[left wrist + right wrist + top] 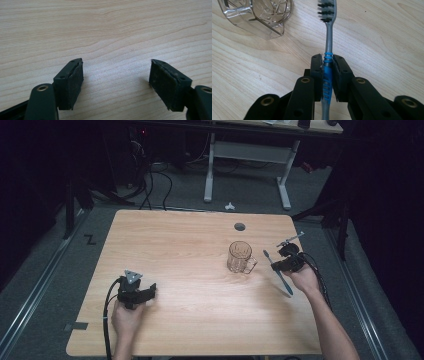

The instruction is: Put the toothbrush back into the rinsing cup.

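The person's right gripper point(327, 65) is clamping a blue and grey toothbrush point(327, 42) by the ribbed blue part of its handle, jaws pressed tight on both sides. The likely job is dropping the brush into the clear glass mug point(240, 257). The pick-up looks done, since the brush is being carried just to the right of the mug, beside its handle and clear of the rim. What seems left is swinging it over the mug's mouth, lowering it in and letting go.

In the high view the toothbrush point(278, 271) is lying on a slant, its long axis running from the bristle head, the end closer to the mug, back toward the person's side of the table point(175, 245). In the right gripper view the bristles are pointing straight ahead, past the mug's side.

The left gripper point(116, 83), well to the left of the mug, is sitting with its jaws wide apart over bare wood, gripping nothing.
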`<state>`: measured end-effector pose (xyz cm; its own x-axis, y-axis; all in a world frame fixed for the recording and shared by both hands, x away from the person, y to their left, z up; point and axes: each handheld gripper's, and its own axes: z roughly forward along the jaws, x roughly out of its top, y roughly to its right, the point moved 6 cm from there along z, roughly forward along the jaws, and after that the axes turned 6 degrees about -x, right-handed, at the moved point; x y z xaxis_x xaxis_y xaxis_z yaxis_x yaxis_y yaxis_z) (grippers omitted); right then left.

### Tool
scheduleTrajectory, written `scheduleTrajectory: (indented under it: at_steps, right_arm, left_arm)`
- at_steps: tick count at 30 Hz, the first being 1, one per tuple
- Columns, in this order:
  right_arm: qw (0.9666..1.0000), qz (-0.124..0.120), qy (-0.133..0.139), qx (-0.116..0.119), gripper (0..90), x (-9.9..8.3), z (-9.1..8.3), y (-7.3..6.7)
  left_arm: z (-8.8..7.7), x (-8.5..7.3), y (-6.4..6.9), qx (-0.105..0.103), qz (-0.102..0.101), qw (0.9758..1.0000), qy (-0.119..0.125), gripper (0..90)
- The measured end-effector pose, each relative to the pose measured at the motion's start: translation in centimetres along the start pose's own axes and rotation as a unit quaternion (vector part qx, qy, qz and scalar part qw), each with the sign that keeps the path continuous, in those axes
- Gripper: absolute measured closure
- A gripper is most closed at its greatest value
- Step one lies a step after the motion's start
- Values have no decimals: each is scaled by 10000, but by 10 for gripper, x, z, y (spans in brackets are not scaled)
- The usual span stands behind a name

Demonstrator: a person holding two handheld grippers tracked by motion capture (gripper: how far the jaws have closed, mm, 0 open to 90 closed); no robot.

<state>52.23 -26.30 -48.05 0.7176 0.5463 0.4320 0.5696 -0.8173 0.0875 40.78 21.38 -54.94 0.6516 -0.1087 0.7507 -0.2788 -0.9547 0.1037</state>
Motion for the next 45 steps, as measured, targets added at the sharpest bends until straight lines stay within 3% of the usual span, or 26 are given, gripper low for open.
scheduleTrajectory:
  at_steps: [23, 45]
  right_arm:
    - [9980, 43, 579, 262, 802, -1, -20, -7]
    - [9929, 22, 1064, 527, 801, 3, -33, -18]
  left_arm:
    - [0, 0, 0, 9, 10, 10000, -11, 281]
    - [0, 0, 0, 13, 13, 10000, -12, 282]
